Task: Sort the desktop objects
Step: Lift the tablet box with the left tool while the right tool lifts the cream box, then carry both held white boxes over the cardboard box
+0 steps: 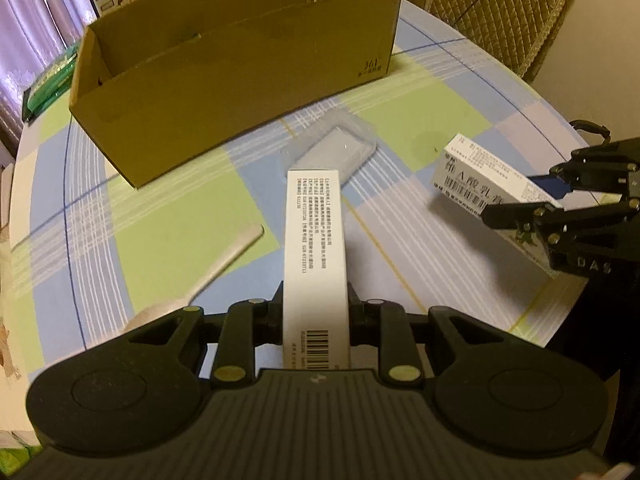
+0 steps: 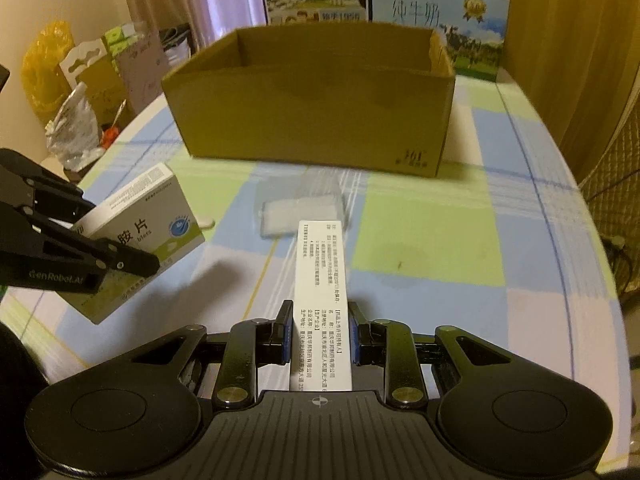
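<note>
White medicine boxes [image 1: 314, 256] [image 2: 322, 300] clamped in both grippers [image 1: 316, 308] [image 2: 320, 328].

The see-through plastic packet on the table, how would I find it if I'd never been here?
Find the big open cardboard box on the checked tablecloth. Just in front of it lies the clear plastic packet with something white inside. Unlike the printed white boxes held in each gripper, it is see-through, unprinted and flat on the table.

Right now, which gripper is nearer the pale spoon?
Left. The left gripper is right beside the pale spoon; the right gripper is farther off, on the left gripper's other side.
</note>
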A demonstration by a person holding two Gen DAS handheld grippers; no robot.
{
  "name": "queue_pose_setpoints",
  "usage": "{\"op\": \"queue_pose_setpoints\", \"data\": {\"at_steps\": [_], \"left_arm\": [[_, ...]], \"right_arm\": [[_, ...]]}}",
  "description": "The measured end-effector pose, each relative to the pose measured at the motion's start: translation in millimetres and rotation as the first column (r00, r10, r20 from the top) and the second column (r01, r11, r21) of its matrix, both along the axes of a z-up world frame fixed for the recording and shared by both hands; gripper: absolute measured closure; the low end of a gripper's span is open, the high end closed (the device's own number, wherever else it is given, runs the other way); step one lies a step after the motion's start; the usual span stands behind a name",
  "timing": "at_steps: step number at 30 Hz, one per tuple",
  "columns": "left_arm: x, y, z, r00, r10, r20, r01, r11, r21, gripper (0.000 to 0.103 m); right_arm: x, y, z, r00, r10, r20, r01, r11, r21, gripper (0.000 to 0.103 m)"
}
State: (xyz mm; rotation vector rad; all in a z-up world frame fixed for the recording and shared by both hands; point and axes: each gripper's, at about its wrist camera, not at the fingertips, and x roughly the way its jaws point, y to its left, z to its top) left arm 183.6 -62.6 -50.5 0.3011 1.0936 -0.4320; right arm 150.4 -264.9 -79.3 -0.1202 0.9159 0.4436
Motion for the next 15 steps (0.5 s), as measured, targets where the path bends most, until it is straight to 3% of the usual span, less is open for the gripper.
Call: {"op": "queue_pose_setpoints", "data": {"at_steps": [15], "left_arm": [[21.9,-1.1,41.4,0.997,-0.004,0.078,0.005,1.0,-0.009,0.083]], "right_arm": [[28.1,8.1,47.0,0.993,0.015,0.114,-0.017,1.0,0.014,0.08]]}}
